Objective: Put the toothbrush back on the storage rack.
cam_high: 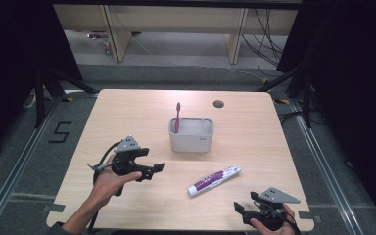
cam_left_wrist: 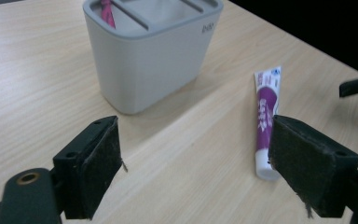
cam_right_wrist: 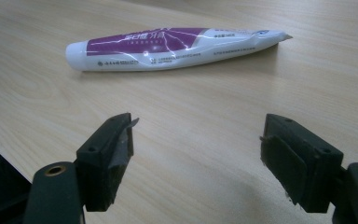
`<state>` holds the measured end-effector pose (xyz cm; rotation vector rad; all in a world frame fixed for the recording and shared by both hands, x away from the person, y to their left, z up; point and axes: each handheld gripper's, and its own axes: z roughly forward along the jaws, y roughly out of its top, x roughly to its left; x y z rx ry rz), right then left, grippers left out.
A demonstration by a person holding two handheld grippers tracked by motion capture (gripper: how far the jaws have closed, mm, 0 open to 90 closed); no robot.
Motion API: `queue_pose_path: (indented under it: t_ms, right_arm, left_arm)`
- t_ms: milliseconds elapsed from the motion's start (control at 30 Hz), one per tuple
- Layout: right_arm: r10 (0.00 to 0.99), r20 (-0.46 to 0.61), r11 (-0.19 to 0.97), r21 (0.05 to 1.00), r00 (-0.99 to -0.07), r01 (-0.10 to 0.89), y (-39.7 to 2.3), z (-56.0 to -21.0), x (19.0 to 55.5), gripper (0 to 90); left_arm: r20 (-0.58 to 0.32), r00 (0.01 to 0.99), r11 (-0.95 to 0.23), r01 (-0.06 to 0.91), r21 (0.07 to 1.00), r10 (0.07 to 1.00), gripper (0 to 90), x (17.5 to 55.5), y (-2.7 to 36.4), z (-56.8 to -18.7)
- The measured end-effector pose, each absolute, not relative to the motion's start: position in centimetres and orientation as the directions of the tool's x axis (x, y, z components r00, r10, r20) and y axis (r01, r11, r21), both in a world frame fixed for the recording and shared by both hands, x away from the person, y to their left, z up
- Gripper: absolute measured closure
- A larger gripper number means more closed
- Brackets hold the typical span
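A grey holder (cam_high: pixel 191 135) (cam_left_wrist: pixel 149 51) stands in the middle of the wooden table (cam_high: pixel 127 112), with a pink toothbrush (cam_high: pixel 177 116) (cam_left_wrist: pixel 106 11) upright in its left slot. A white and purple toothpaste tube (cam_high: pixel 214 179) (cam_left_wrist: pixel 265 116) (cam_right_wrist: pixel 168 46) lies flat in front of the holder, to the right. My left gripper (cam_high: pixel 152 171) (cam_left_wrist: pixel 193 168) is open and empty, left of the tube and pointing toward the holder. My right gripper (cam_high: pixel 238 207) (cam_right_wrist: pixel 198 158) is open and empty near the table's front right edge, its jaws facing the tube from a short distance.
A round cable hole (cam_high: pixel 218 103) sits near the table's far edge. Dark curtains flank the table, and wooden furniture with loose cables (cam_high: pixel 264 39) stands on the floor behind. Tripod legs (cam_high: pixel 44 88) stand at the left.
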<state>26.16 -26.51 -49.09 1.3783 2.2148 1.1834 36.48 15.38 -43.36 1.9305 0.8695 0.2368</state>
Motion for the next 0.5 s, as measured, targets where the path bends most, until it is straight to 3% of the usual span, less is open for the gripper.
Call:
queue_pose_path:
  t_ms: [500]
  right_arm:
    - [0.845,0.163,0.218,0.765,-0.51,0.606,-26.3,-49.2,26.2,26.8]
  left_arm:
    - [-0.188,0.752,-0.304,0.464,0.832,0.632,16.1,33.0,17.4,-46.0]
